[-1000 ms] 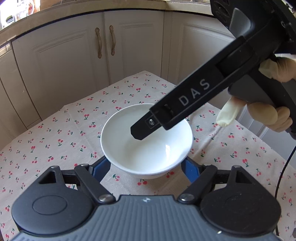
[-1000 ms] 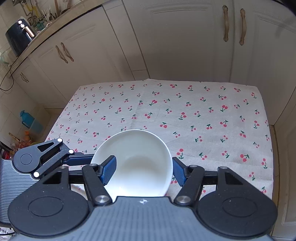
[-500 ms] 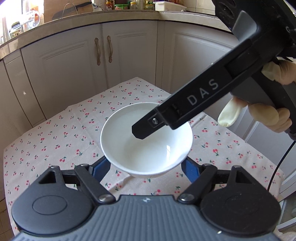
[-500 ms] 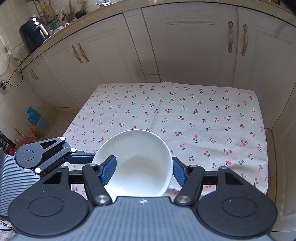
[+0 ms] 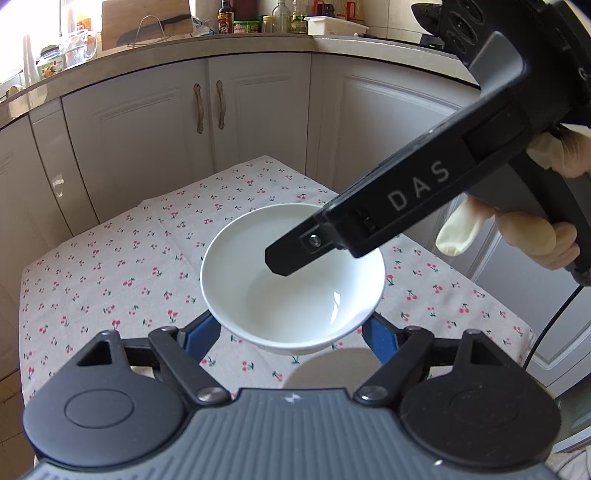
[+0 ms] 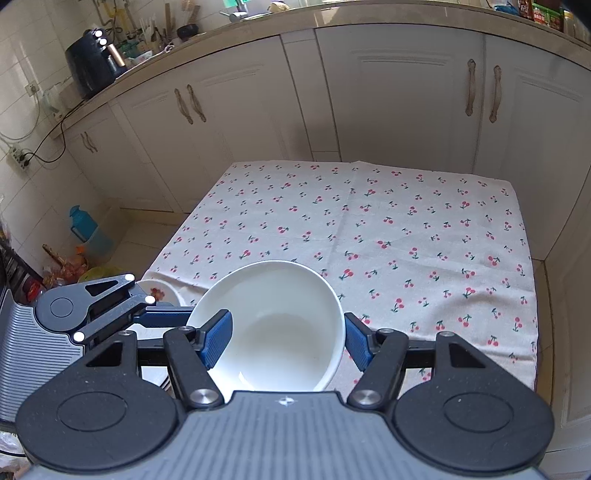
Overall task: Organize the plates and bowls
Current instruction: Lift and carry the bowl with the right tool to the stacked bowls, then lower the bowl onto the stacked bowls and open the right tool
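A plain white bowl hangs in the air above the cherry-print tablecloth, upright. My left gripper is shut on it, one blue pad on each side of its base. My right gripper is also shut on the bowl, gripping its sides; its black body reaches over the bowl from the right in the left wrist view. The left gripper's body shows at the left in the right wrist view. A small bowl with a red pattern lies below it.
The tablecloth covers a small table ringed by white cabinets. A counter holds bottles and a black appliance. A blue jug and bags sit on the floor at the left.
Both grippers have lifted the white bowl higher above the table; the table looks smaller and the counter tops have come into view. The grip on the bowl is unchanged.
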Demonstrator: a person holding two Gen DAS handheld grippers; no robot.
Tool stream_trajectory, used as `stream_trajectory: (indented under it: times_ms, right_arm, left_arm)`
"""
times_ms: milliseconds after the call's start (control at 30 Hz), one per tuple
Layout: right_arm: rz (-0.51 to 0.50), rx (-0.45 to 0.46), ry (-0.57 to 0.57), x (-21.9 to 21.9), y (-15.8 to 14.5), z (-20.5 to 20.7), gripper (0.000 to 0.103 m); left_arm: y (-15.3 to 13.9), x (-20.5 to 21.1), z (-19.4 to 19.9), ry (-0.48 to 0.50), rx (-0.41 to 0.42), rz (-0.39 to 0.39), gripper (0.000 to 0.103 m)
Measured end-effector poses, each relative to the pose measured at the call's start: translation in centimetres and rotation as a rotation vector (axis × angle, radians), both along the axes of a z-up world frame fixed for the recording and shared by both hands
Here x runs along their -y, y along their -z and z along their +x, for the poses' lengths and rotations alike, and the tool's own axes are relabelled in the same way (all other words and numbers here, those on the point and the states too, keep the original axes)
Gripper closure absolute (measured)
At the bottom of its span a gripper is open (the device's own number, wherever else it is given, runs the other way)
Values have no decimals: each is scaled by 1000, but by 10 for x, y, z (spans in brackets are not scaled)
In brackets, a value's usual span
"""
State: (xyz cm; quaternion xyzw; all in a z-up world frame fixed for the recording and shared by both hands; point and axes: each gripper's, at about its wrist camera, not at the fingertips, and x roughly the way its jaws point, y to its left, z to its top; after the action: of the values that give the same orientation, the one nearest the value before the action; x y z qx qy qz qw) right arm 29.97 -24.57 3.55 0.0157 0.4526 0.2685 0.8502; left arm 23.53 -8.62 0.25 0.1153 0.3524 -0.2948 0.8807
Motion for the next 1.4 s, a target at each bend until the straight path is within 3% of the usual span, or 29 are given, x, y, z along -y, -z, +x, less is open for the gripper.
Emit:
stream_trajectory:
  times_ms: [633, 1400]
  right_arm:
    - [16, -4, -22, -8, 12, -72, 32]
    - [52, -55, 2, -7, 37, -78, 32]
  left_arm:
    - [12, -12, -64, -14, -48, -14, 20]
    - [24, -16, -72, -20, -91, -20, 20]
